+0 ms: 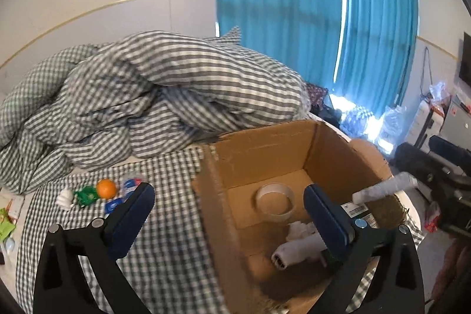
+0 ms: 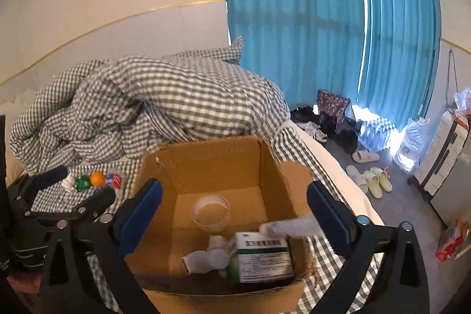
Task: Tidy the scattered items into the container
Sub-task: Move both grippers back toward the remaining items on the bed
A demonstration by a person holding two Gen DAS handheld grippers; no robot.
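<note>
An open cardboard box stands on the checked bed. Inside lie a clear tape ring, a crumpled tissue, a white plug-like piece and a green-and-white medicine carton. A blurred white tube is over the box's right side, beside my right gripper's finger and not clamped. My left gripper and right gripper are both wide open above the box, holding nothing. Left of the box lie an orange, a green wrapper and blue-and-red packets.
A heaped checked duvet lies behind the box, against the wall. Blue curtains hang at the back. The bed's right edge drops to a floor with slippers, bags and a white suitcase.
</note>
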